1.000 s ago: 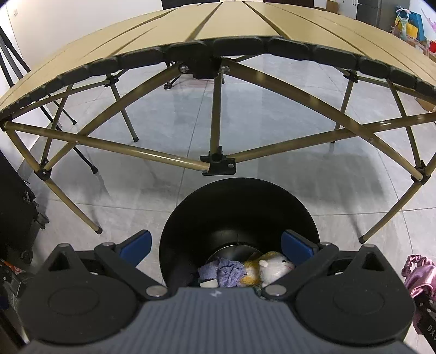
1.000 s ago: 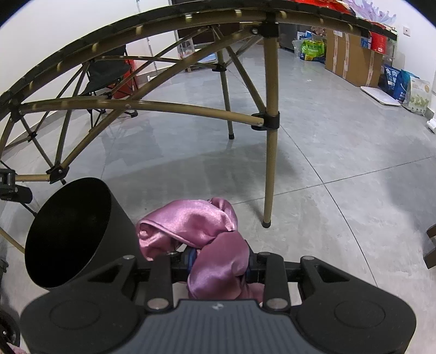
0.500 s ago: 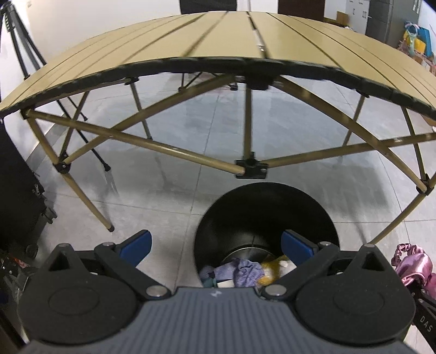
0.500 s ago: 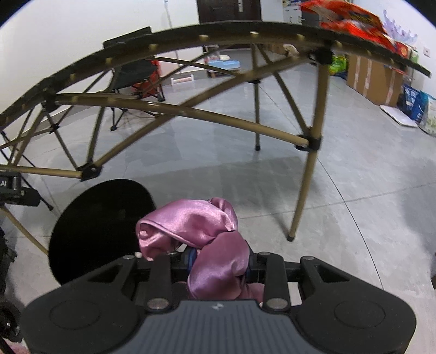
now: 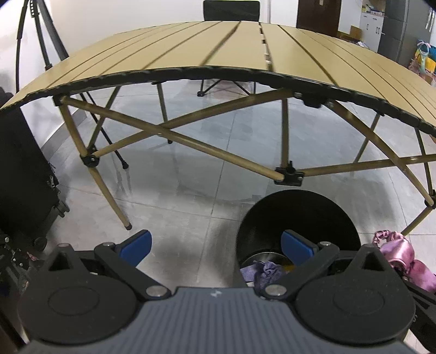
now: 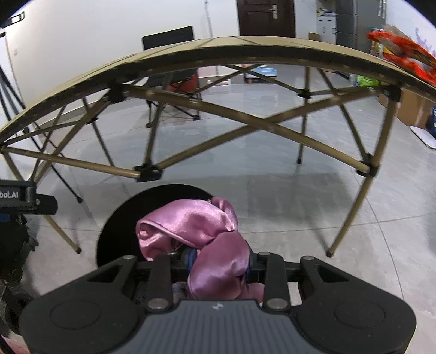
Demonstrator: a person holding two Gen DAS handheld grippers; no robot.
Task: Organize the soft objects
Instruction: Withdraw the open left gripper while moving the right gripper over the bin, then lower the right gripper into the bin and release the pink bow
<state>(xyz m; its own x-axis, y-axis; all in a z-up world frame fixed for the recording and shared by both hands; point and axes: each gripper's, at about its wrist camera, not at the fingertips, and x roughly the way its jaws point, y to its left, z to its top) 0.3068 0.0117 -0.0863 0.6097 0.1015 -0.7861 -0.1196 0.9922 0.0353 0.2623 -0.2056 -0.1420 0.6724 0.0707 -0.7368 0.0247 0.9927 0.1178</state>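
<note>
**Pink satin cloth carried over the black bin**

The pink satin cloth (image 6: 201, 245) is pinched in the right gripper (image 6: 218, 261), whose fingers are nearly closed on a fold of it; the rest bunches out ahead. A second ago the black bin (image 6: 169, 196) sat off at nine o'clock in the right wrist view; now its mouth lies at twelve o'clock directly beyond the cloth, so a drop looks close. The left gripper (image 5: 215, 243) holds nothing, its blue fingers (image 5: 136, 242) spread wide, and in its view the bin has slid from centre to three o'clock. Inside the bin lie a purple cloth (image 5: 265, 272) and something yellow. The bin stands on a grey tiled floor (image 5: 190, 177) beside a folding slatted desk (image 5: 245, 49). A black chair (image 6: 169, 40) and a dark door (image 6: 265, 16) sit beyond.
</note>
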